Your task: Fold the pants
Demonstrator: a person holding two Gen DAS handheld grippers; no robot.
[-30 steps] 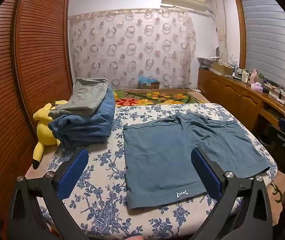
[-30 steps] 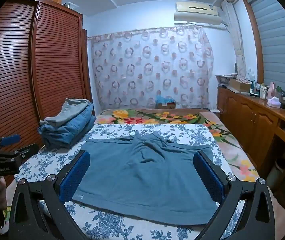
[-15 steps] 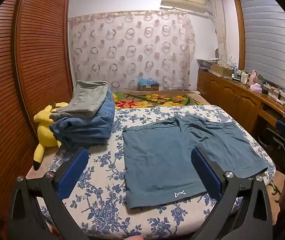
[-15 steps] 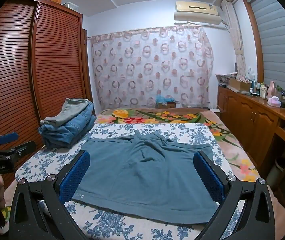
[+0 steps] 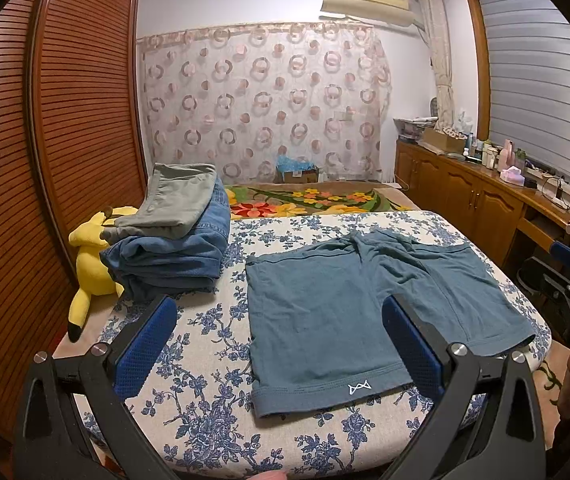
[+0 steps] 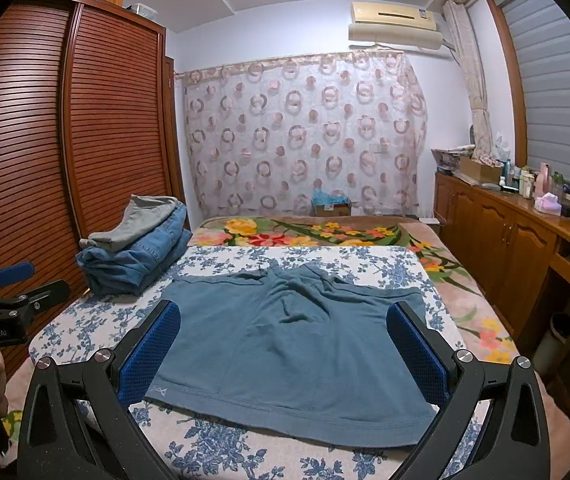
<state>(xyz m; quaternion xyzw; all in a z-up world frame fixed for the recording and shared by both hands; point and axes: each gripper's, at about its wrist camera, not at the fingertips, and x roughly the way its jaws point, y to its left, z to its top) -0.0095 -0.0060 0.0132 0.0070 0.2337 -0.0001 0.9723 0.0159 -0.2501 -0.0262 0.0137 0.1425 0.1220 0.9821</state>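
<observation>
Bed (image 5: 213,432): teal shorts (image 5: 349,312) flat | left claw (image 5: 281,344), right claw (image 6: 285,348): both spread wide, empty, hovering above near hem

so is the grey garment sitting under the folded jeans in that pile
No, the grey garment lies on top of the folded jeans, which rest on the floral sheet left of the teal shorts.

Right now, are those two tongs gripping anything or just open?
Left tongs: open, holding nothing, above the blue shorts.
Right tongs: open, holding nothing, also above the shorts.
</observation>
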